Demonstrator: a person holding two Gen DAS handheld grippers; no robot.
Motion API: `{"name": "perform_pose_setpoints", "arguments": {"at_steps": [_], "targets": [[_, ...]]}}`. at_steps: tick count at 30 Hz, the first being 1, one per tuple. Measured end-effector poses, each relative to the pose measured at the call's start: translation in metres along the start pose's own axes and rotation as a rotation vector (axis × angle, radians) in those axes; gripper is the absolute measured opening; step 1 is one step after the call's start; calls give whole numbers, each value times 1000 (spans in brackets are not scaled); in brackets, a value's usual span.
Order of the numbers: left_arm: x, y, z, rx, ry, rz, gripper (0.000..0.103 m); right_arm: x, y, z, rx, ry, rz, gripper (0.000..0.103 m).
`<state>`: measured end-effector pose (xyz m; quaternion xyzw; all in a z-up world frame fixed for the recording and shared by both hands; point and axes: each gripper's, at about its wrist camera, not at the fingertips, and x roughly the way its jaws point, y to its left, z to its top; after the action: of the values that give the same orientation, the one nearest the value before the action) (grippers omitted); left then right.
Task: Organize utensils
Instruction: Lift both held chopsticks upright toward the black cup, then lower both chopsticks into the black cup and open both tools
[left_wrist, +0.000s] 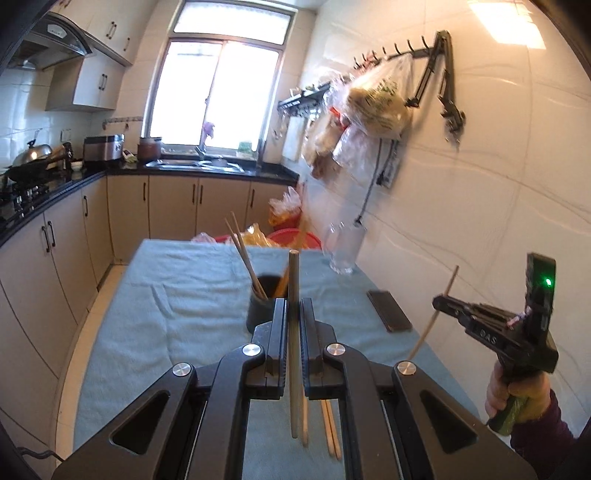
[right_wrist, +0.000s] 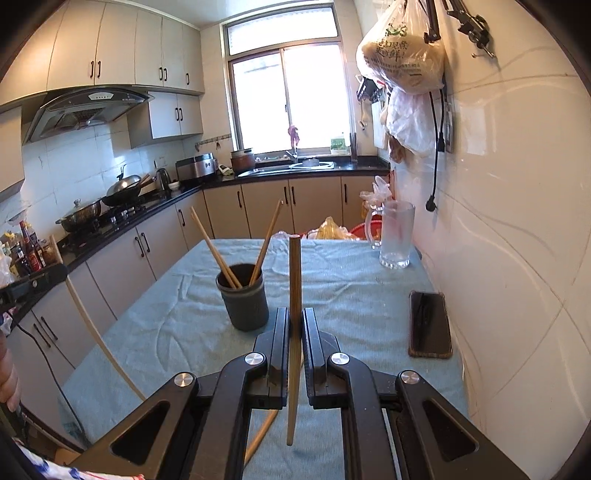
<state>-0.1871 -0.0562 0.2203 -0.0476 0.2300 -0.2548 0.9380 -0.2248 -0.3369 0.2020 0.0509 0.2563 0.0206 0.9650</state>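
Note:
A dark round holder (right_wrist: 243, 301) stands on the blue-towelled table (right_wrist: 177, 321) with three chopsticks (right_wrist: 218, 254) in it; it also shows in the left wrist view (left_wrist: 263, 301), just beyond my left fingers. My left gripper (left_wrist: 293, 310) is shut on a chopstick (left_wrist: 293, 280) held upright. My right gripper (right_wrist: 294, 319) is shut on another chopstick (right_wrist: 294, 273), upright, to the right of the holder and nearer to me. Loose chopsticks (left_wrist: 328, 428) lie on the towel under the left gripper. The right gripper (left_wrist: 441, 302) shows at the right of the left view.
A glass mug (right_wrist: 397, 236) stands at the table's far right by the tiled wall. A black phone (right_wrist: 430, 325) lies near the right edge. Plastic bags (right_wrist: 402, 62) hang on the wall. Counters and a stove run along the left.

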Motion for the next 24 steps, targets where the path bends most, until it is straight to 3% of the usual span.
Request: {"name": "perform_pose_setpoints", "arguments": {"at_steps": [7,15,20,24], "targets": [[41,12,58,-25,-51,38,6,21,14,51,-13,-73,28,7],[112,26,121,-87,-79,66,6,76,33,118,48,-149,101,7],[164,20,134,-28,-69,109,6,124,40,136,73,-136,94,7],[210,22,123,-19,22,107,6,165,39,127,87,-63,90,7]]}}
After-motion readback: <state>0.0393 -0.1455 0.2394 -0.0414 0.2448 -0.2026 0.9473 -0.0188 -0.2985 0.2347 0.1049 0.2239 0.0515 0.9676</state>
